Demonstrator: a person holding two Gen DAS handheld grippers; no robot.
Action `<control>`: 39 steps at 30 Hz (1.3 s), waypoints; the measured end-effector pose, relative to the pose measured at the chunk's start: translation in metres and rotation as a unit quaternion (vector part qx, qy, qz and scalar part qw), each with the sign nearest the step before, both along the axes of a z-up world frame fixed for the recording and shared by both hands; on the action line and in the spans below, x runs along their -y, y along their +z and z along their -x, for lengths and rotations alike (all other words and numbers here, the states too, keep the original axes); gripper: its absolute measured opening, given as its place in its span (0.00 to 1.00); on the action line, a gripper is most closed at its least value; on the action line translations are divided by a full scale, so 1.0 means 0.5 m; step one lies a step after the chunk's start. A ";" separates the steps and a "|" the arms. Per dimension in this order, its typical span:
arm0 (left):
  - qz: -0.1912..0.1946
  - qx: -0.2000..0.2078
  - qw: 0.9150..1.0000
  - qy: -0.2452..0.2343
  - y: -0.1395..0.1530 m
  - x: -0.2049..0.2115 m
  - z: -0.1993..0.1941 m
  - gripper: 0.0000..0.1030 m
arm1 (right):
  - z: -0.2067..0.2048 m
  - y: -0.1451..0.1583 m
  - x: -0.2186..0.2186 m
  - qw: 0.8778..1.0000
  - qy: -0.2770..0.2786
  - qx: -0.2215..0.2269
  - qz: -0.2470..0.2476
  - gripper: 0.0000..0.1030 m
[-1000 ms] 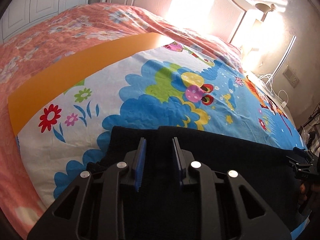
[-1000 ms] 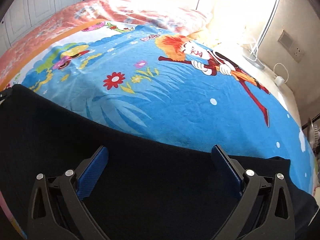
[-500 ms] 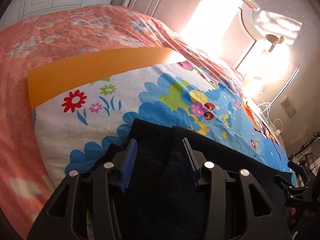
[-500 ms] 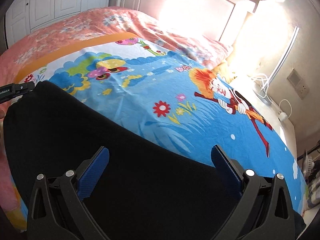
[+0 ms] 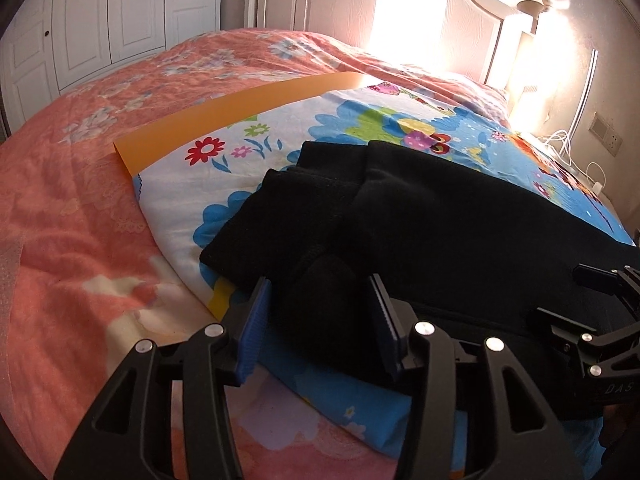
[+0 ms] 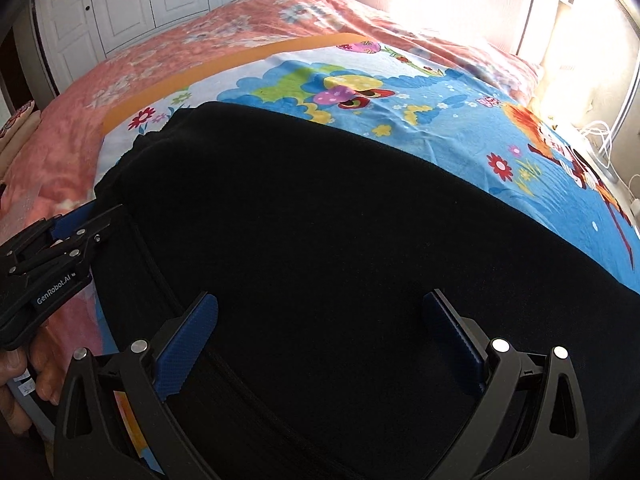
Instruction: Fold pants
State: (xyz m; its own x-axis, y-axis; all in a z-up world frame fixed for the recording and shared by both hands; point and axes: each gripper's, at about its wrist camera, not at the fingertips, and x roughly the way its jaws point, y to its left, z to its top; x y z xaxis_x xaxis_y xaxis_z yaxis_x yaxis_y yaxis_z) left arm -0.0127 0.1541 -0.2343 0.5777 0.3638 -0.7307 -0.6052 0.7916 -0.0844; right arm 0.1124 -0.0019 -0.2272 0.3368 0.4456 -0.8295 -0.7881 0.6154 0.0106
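Black pants (image 5: 460, 216) lie across a cartoon-print sheet (image 5: 240, 184) on the bed, with one end doubled over in loose layers at the left. My left gripper (image 5: 320, 312) hovers at the near edge of that end. Its jaws are opening, and a hump of black cloth sits between the blue pads without being pressed. In the right wrist view the pants (image 6: 340, 220) fill the lower frame. My right gripper (image 6: 320, 320) stands wide open above them, holding nothing. The left gripper (image 6: 80, 232) shows at that view's left edge, and the right gripper (image 5: 592, 292) at the left wrist view's right edge.
A pink flowered quilt (image 5: 80, 200) covers the bed around the sheet, and an orange strip (image 5: 224, 108) borders the sheet's far side. A white headboard (image 5: 460, 20) and white wardrobe doors (image 5: 100, 20) stand behind. White cables (image 5: 568, 148) lie at the far right.
Both grippers have drawn back toward the bed's near edge, so more of the bed shows. The left jaws have spread and released the black cloth. The right jaws stay wide.
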 end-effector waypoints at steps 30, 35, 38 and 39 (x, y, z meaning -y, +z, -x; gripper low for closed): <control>0.024 -0.002 0.995 0.092 0.041 -0.005 0.031 0.54 | -0.097 -0.012 -0.305 0.987 0.114 0.070 0.094 0.91; 0.042 -0.013 0.995 0.089 0.020 -0.024 0.019 0.43 | -0.105 0.001 -0.305 0.988 0.109 0.057 0.093 0.91; 0.035 -0.018 0.995 0.089 0.022 -0.019 0.014 0.43 | -0.105 0.036 -0.307 0.990 0.132 0.038 0.046 0.90; 0.036 -0.018 0.995 0.089 0.022 -0.020 0.015 0.43 | -0.110 0.040 -0.314 0.990 0.133 0.027 0.041 0.90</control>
State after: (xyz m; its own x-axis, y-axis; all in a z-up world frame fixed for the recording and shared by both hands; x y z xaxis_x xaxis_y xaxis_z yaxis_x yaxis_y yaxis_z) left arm -0.0200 0.1639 -0.2234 0.4814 0.4035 -0.7781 -0.7390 0.6642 -0.1127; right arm 0.1673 0.1553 -0.2071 0.2614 0.4572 -0.8501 -0.9207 0.3824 -0.0774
